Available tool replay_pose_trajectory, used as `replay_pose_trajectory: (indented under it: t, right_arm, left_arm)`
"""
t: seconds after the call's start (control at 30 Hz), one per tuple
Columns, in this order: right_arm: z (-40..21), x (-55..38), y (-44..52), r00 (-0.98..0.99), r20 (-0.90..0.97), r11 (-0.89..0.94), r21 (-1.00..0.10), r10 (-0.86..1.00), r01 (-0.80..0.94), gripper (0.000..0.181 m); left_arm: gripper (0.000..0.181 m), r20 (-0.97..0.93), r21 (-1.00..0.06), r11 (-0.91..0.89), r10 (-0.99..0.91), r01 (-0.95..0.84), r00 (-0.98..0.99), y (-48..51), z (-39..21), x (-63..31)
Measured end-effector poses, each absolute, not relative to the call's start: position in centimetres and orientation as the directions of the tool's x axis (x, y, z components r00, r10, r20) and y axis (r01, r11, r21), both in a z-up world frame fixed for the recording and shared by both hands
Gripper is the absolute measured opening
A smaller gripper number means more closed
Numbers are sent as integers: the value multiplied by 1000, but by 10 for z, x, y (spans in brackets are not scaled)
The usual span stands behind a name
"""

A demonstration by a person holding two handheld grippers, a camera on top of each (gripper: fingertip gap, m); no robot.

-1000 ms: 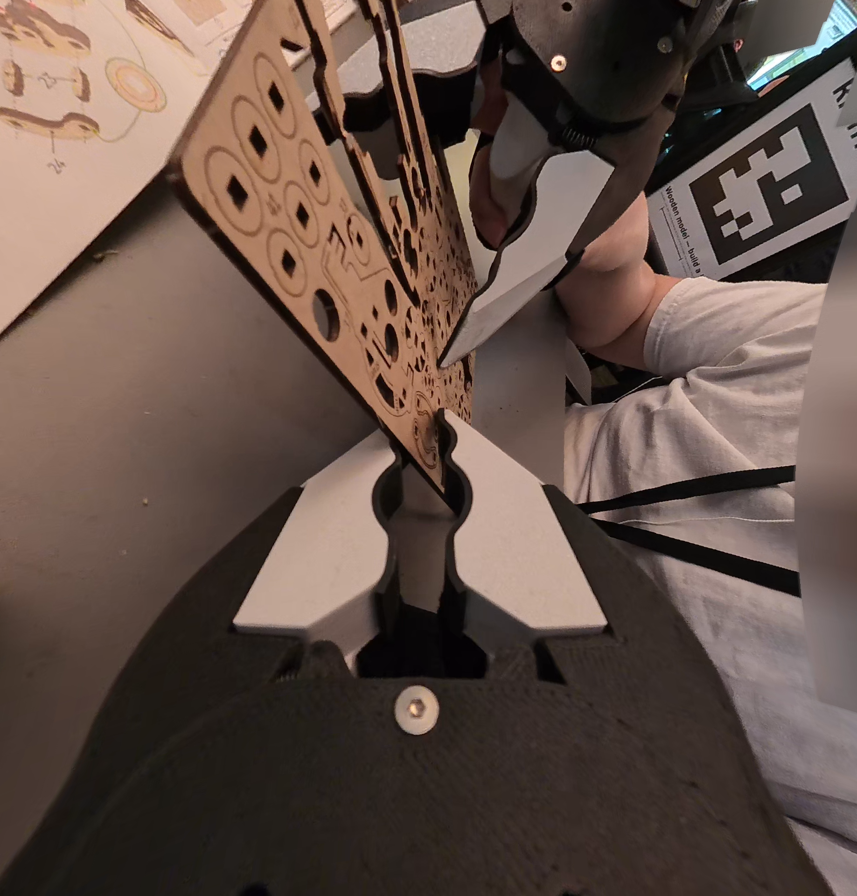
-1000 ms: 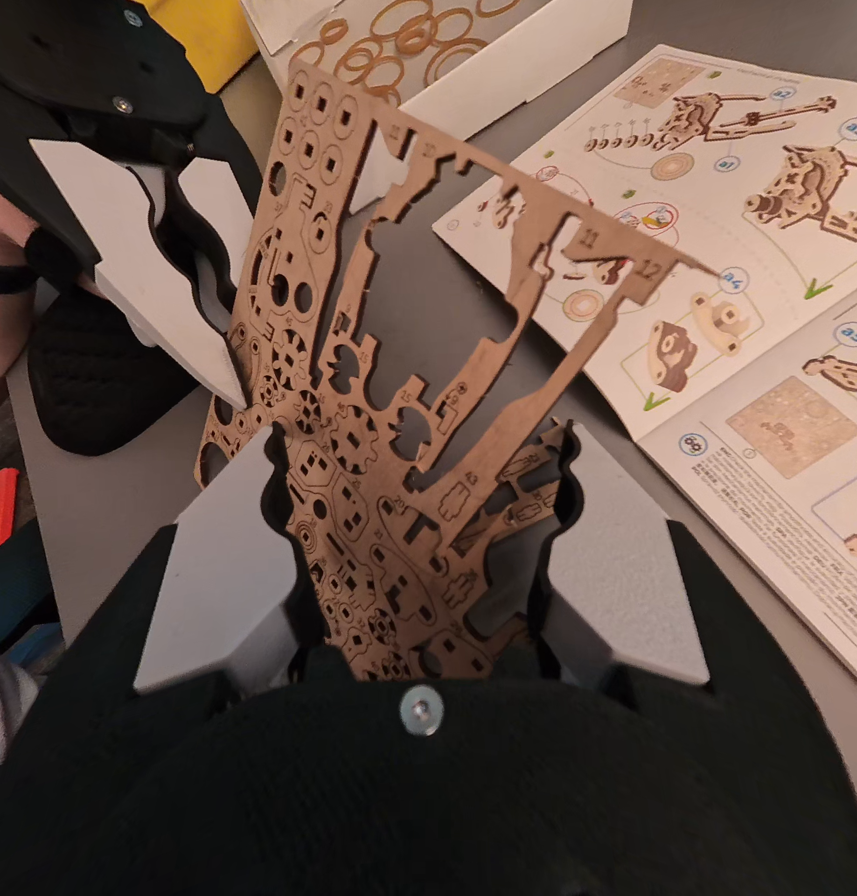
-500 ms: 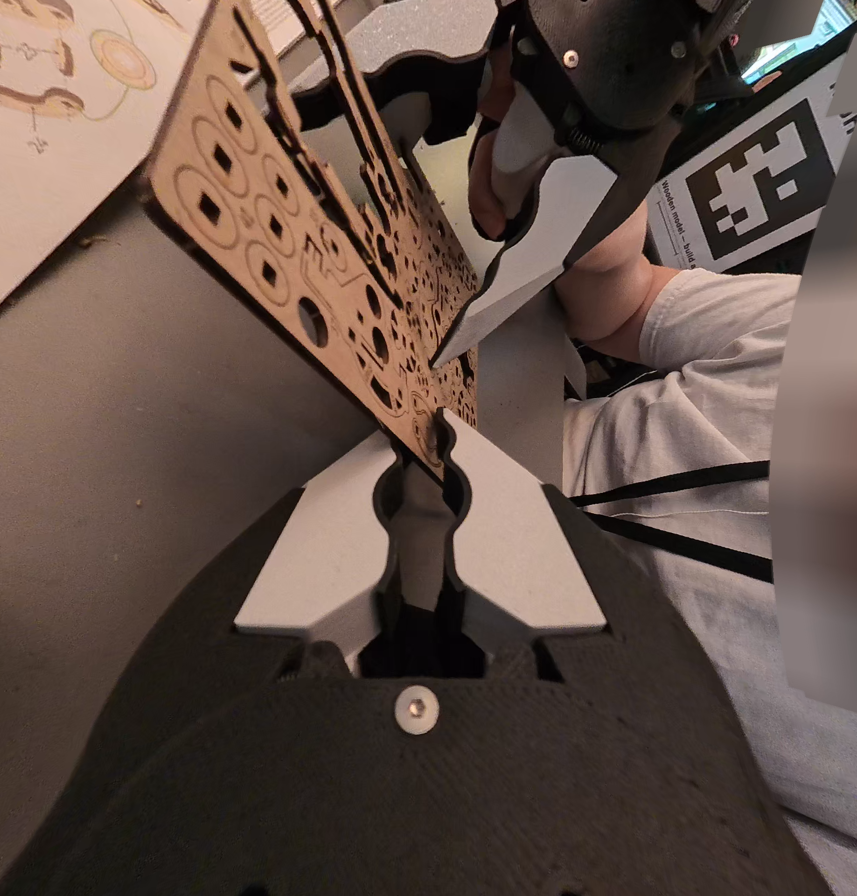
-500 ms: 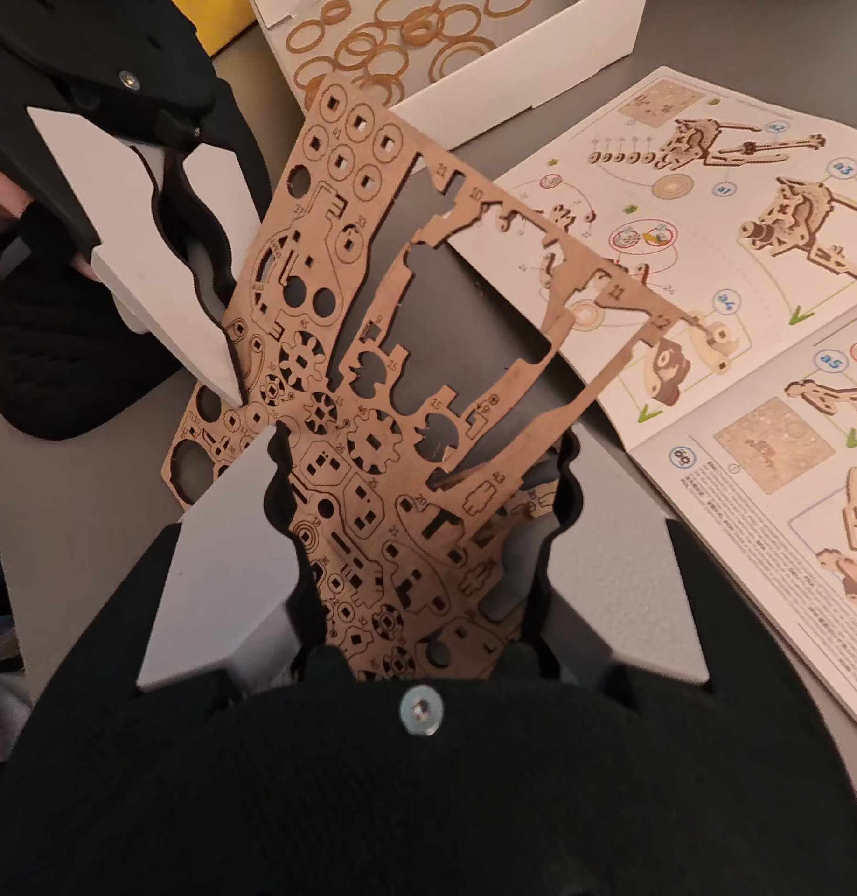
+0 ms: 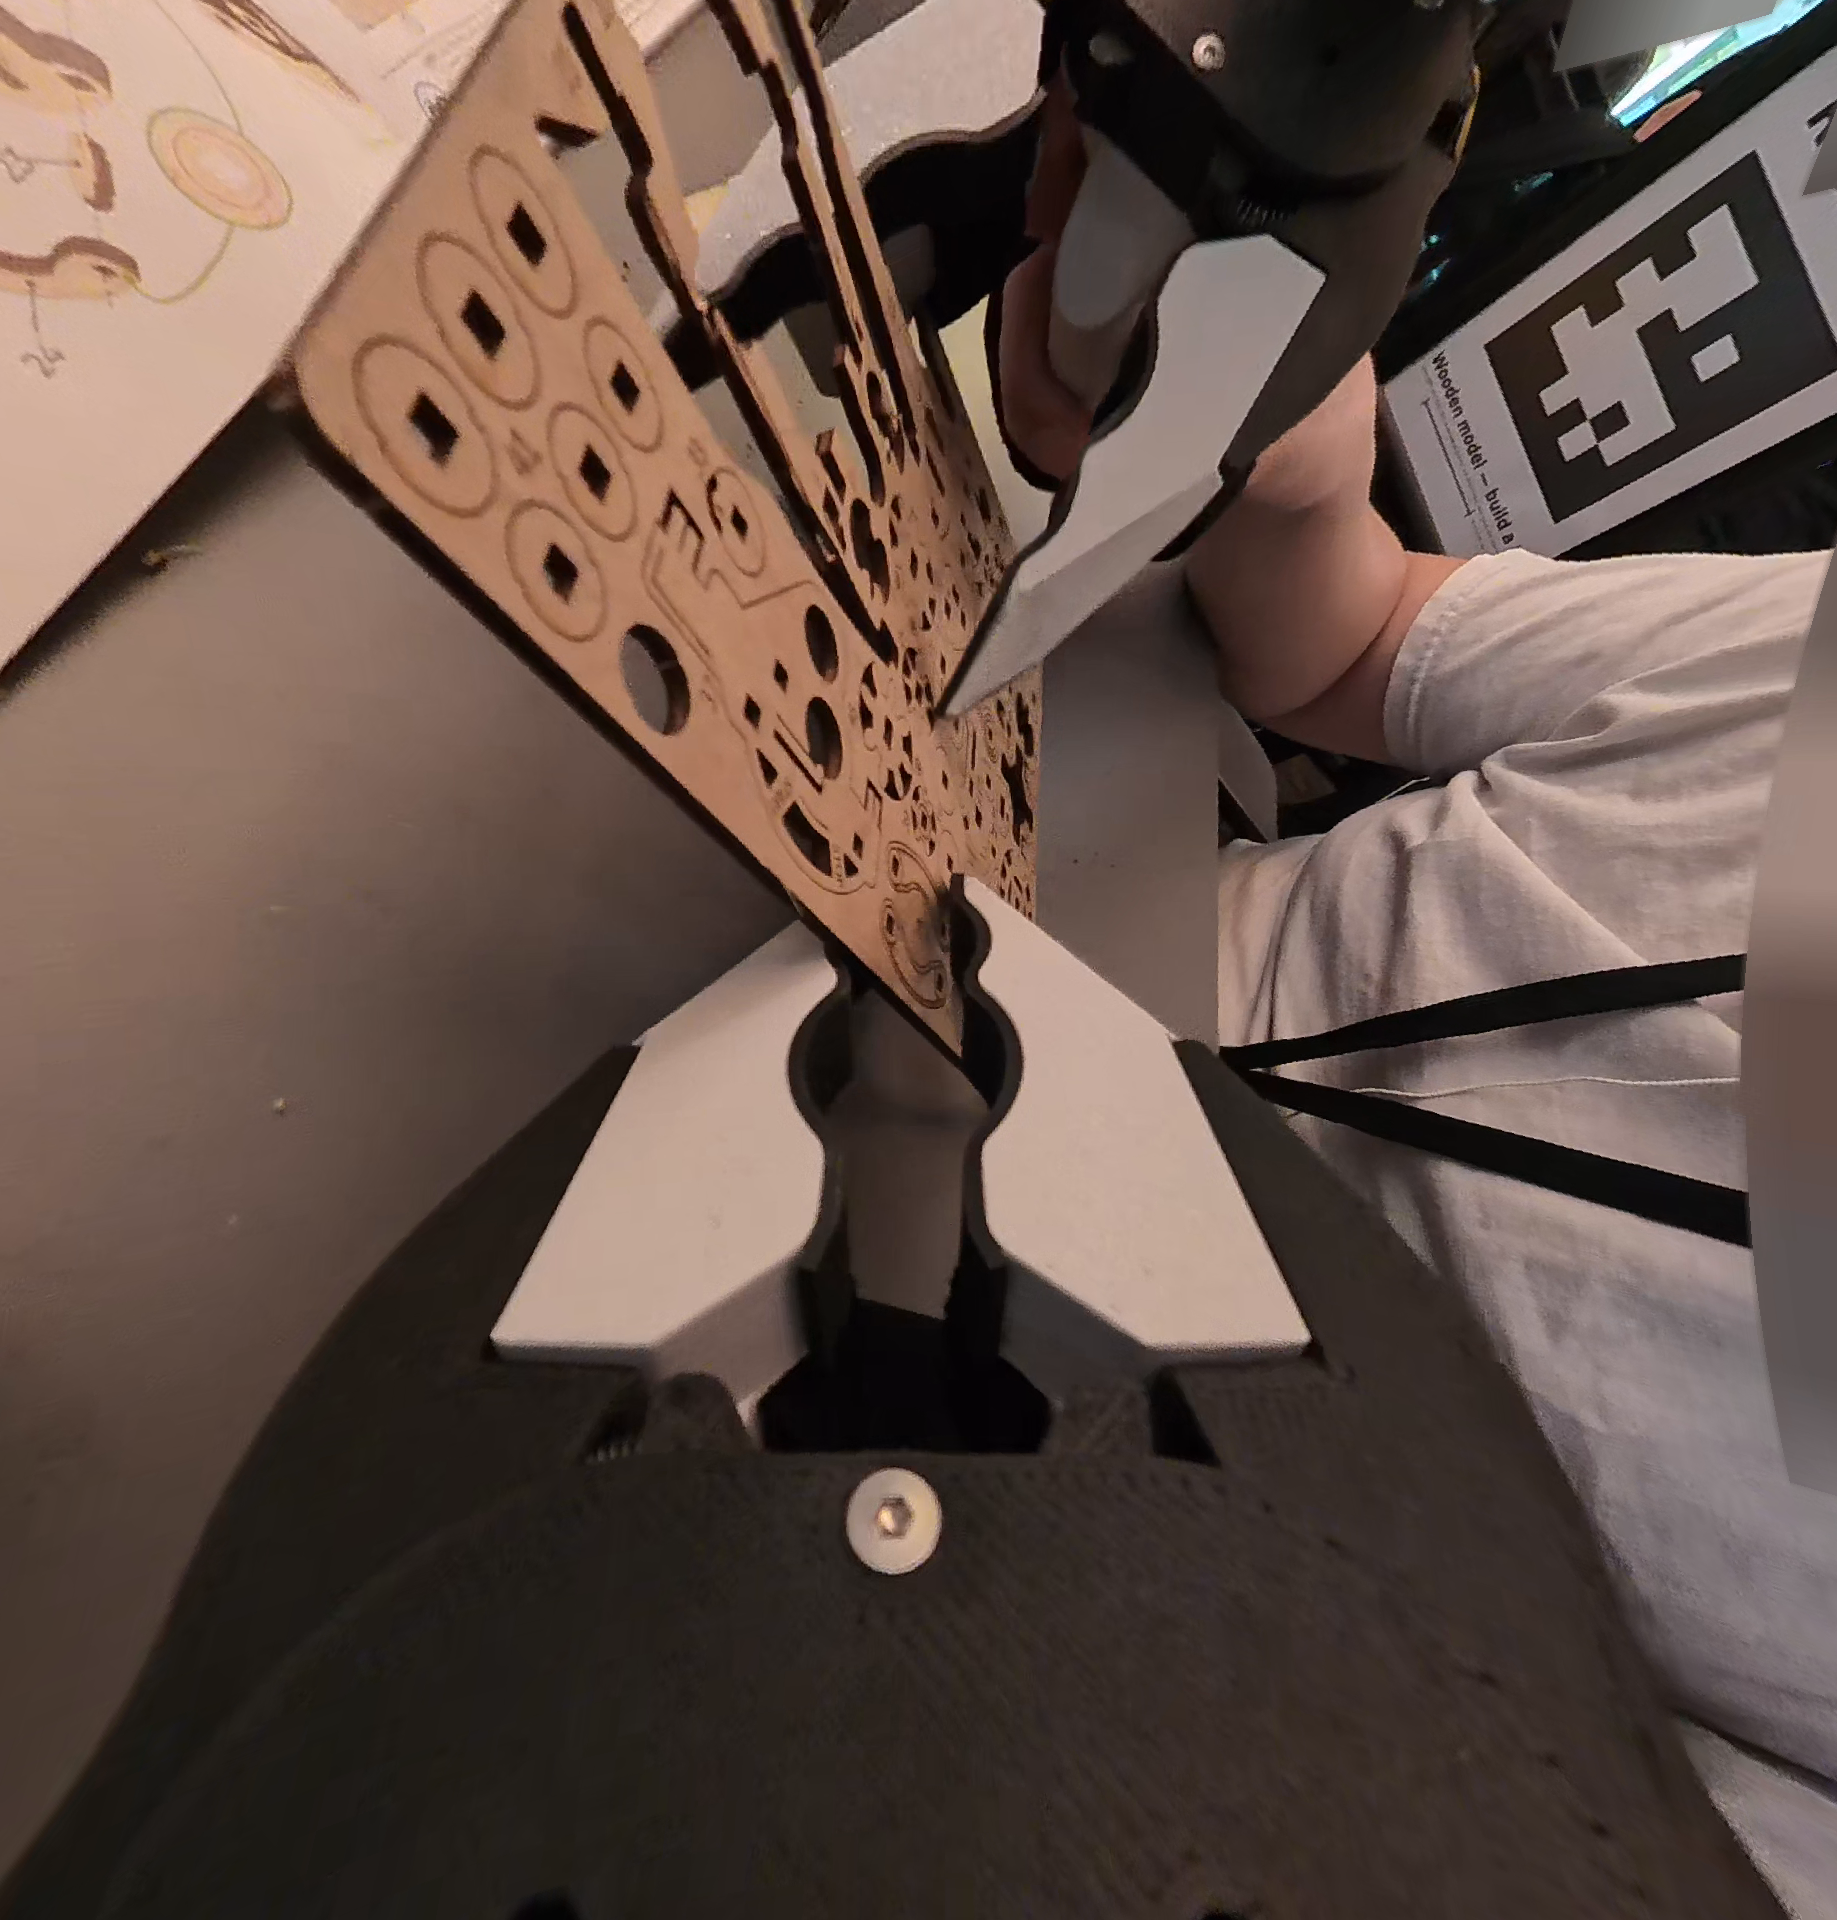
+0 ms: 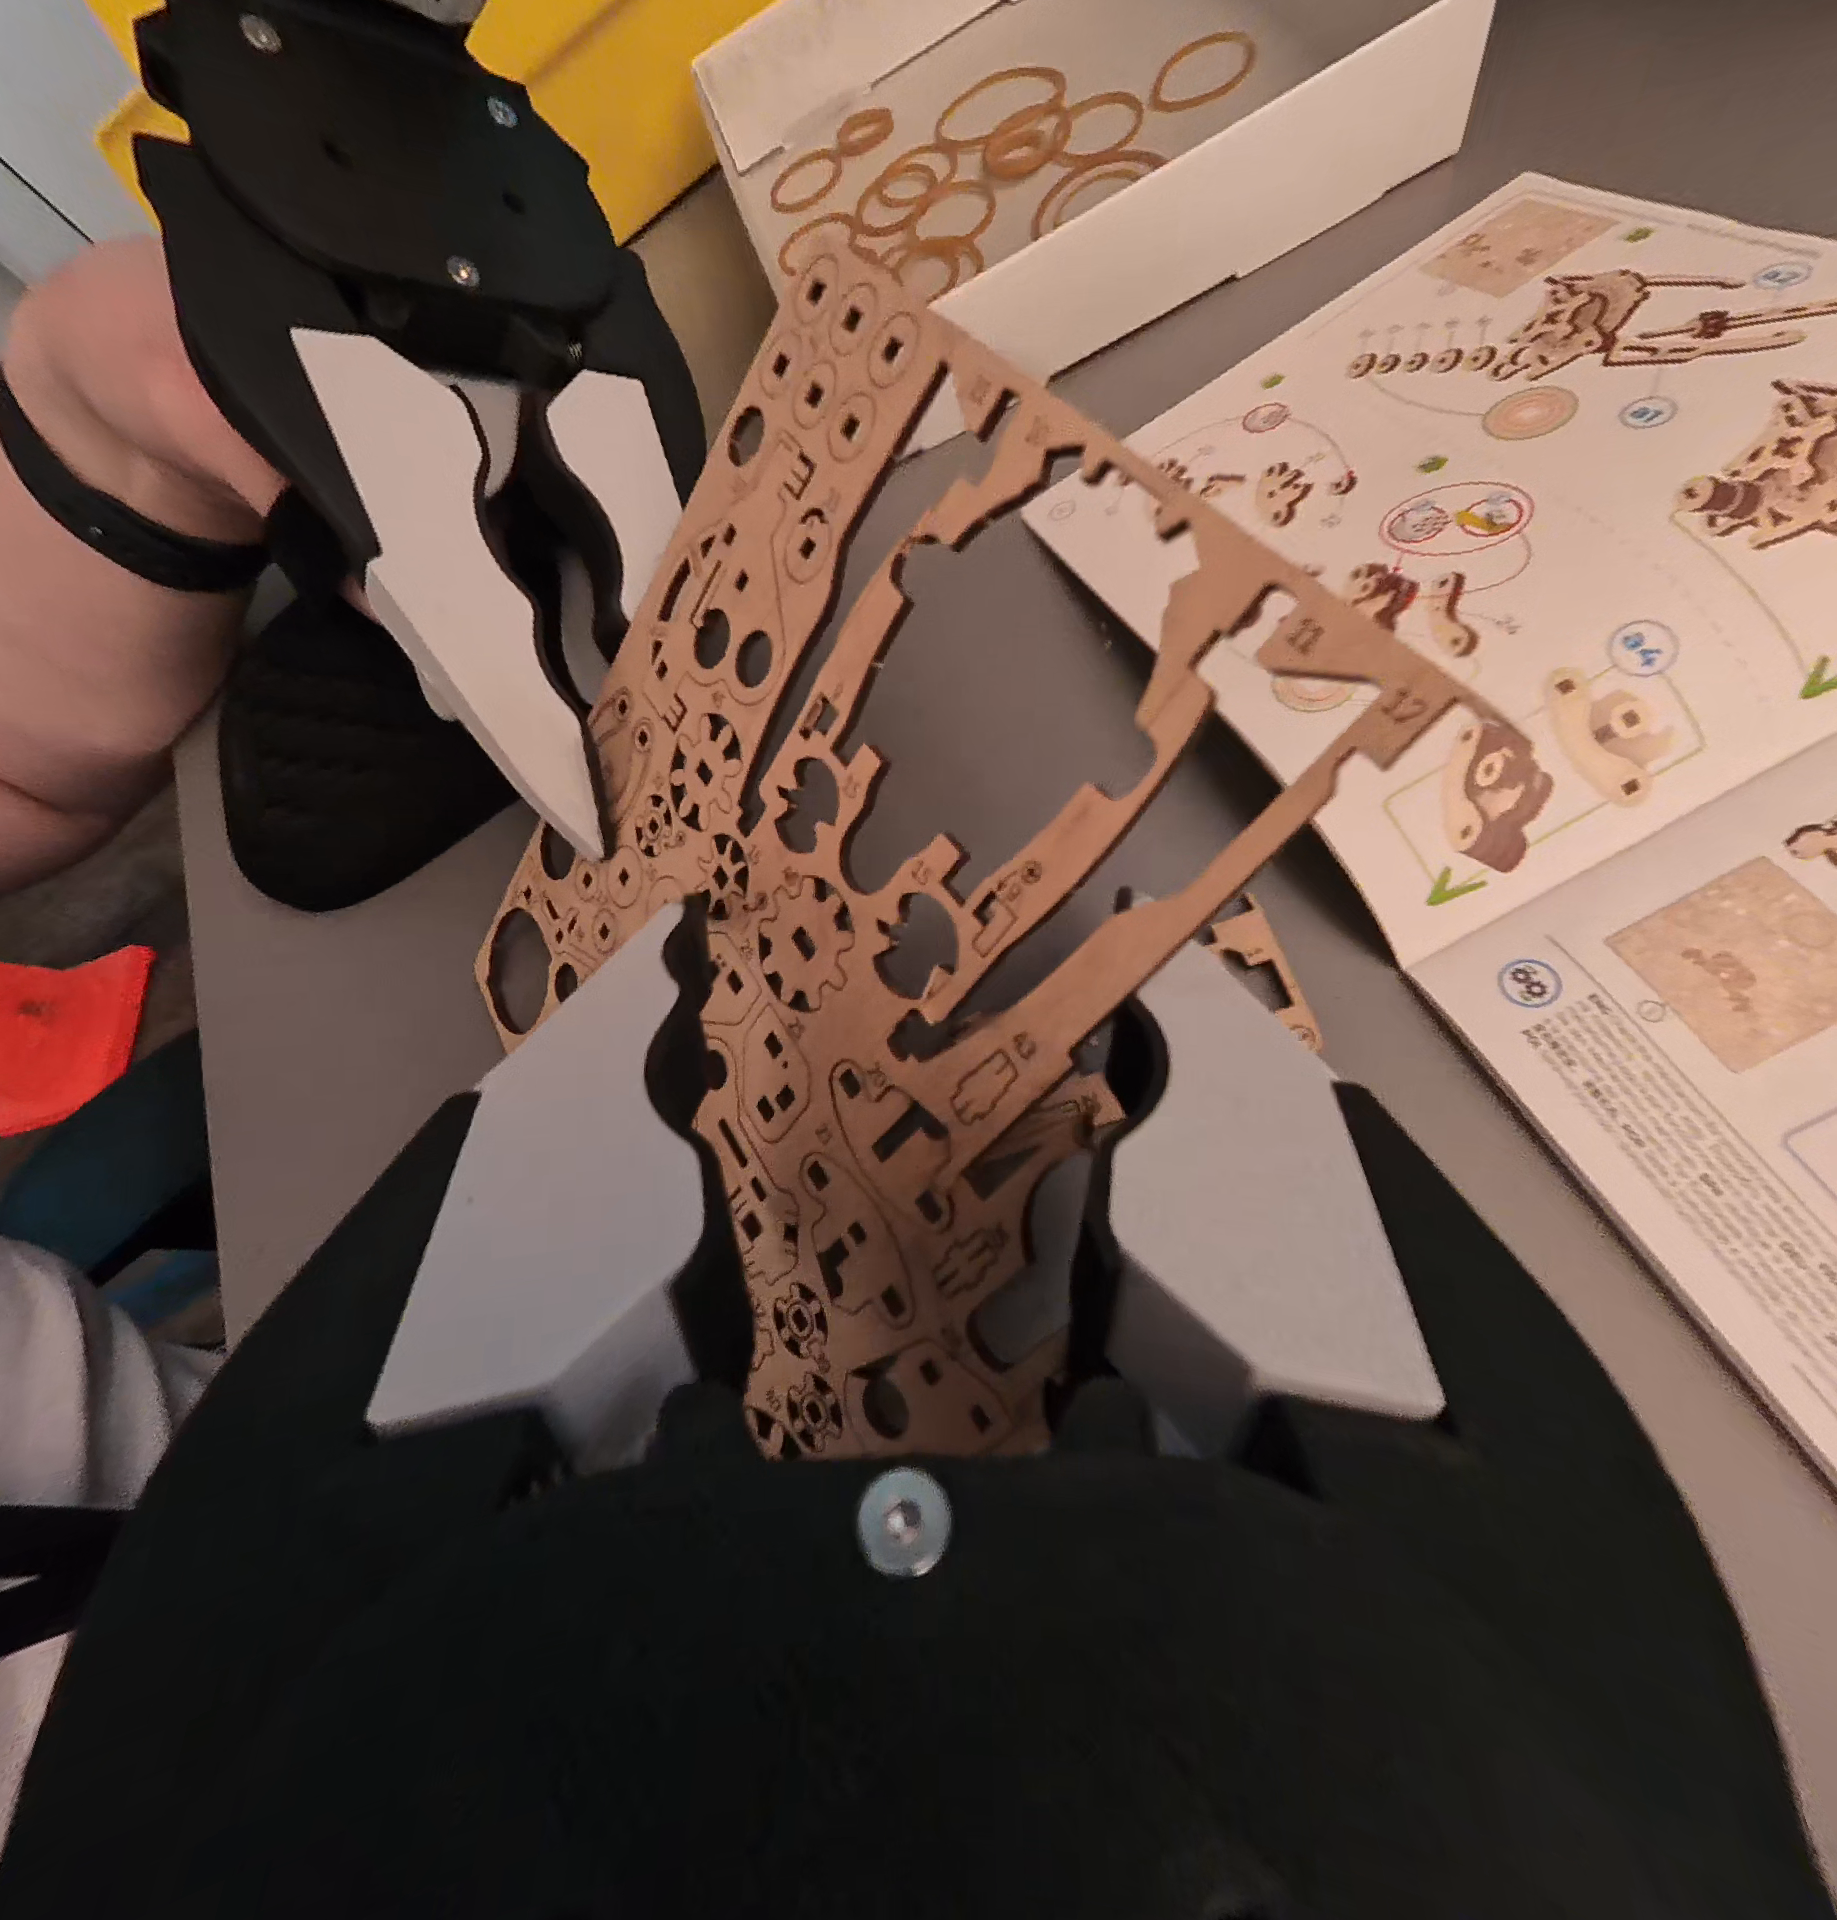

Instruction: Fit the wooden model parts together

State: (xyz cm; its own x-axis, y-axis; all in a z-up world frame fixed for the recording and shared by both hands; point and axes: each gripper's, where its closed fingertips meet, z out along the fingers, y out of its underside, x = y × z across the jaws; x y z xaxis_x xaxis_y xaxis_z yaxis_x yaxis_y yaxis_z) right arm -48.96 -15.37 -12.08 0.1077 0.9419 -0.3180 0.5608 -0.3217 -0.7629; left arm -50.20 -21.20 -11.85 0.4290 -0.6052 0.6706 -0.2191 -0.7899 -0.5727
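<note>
A thin laser-cut wooden sheet (image 5: 602,499) with many part outlines and several empty cut-outs is held up above the grey table. My left gripper (image 5: 898,930) is shut on one lower edge of the sheet, which runs between its fingertips. In the right wrist view the sheet (image 6: 789,997) lies face-on between my right gripper's (image 6: 909,904) part-closed jaws. Its side edges touch both inner faces and its lower end runs back to the gripper body. The left gripper (image 6: 592,748) pinches the sheet's left edge there. The right gripper's near finger (image 5: 1122,499) shows in the left wrist view.
An open instruction booklet (image 6: 1516,727) lies on the table (image 5: 270,935) at the right. A white box (image 6: 1257,208) of rubber bands stands behind the sheet. A black pad (image 6: 342,790) lies under the left gripper. A person's arm and white shirt (image 5: 1516,831) are close by.
My right gripper's jaws have narrowed from wide apart to touching the sheet's sides. The sheet has swung to the right in the right wrist view. My left gripper's hold is unchanged.
</note>
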Motion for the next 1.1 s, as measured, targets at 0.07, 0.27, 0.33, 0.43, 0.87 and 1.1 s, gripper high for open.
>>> replay_pose_trajectory:
  t: [0.07,0.27,0.33,0.43,0.87,1.1]
  right_arm:
    - [-119,-489,-153,107,-308,-314,-770,945,555,73]
    - [-104,-489,-156,62,-351,-332,-794,934,510,71]
    - [-95,-485,-154,46,-370,-345,-805,928,484,71]
    - [-77,-478,-145,39,-327,-312,-851,944,422,73]
    - [-49,-479,-215,-266,208,279,-922,941,268,0]
    - [-101,-503,-220,-240,409,474,-759,880,446,0]
  left_arm:
    - [11,666,-574,-787,-609,-225,431,-212,-119,-502]
    - [6,678,-587,-780,-620,-218,395,-215,-113,-500]
    - [6,674,-593,-774,-628,-222,388,-216,-111,-500]
    - [3,685,-595,-773,-631,-220,364,-219,-108,-499]
    - [2,783,-485,-861,-505,-153,362,-217,-112,-503]
    - [3,788,-475,-869,-491,-141,371,-215,-114,-502]
